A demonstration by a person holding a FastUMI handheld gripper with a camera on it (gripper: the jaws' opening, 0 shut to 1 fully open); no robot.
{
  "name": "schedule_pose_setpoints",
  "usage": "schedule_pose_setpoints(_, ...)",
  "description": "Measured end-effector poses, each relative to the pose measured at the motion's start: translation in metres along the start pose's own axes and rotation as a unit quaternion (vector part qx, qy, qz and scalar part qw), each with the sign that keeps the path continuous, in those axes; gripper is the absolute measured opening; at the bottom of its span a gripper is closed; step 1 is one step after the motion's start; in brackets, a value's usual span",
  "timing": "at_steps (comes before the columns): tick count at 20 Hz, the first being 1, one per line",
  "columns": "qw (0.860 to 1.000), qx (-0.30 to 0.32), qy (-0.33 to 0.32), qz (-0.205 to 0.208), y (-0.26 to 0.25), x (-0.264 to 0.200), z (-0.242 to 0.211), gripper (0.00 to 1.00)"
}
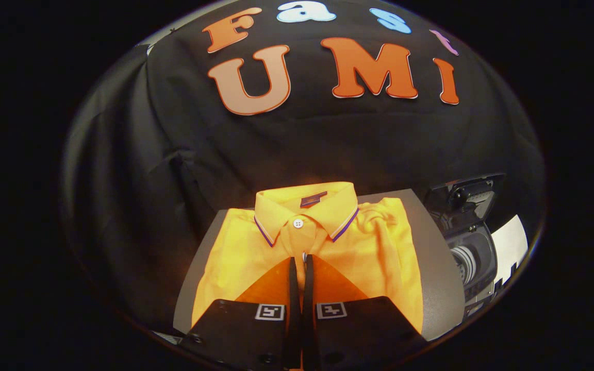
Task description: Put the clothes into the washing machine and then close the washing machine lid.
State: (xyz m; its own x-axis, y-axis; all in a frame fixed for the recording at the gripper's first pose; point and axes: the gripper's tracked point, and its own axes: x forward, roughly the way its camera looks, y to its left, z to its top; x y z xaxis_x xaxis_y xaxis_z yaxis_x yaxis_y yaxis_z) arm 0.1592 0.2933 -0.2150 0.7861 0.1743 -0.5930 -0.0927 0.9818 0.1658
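Gripper (301, 260) hovers clenched over a folded yellow shirt (379, 247), fingers nearly touching, tips just below the collar button. Shirt lies flat on a grey surface (433, 268); washer (475, 252), lid (464, 198) raised, stands to its right.
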Motion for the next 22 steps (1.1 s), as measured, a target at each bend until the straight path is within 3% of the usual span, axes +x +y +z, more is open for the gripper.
schedule_pose_setpoints(11,0.993,0.001,-0.109,0.047,-0.057,-0.108,0.066,0.09)
schedule_pose_setpoints(22,0.983,0.012,-0.175,0.062,-0.231,-0.194,0.129,0.09)
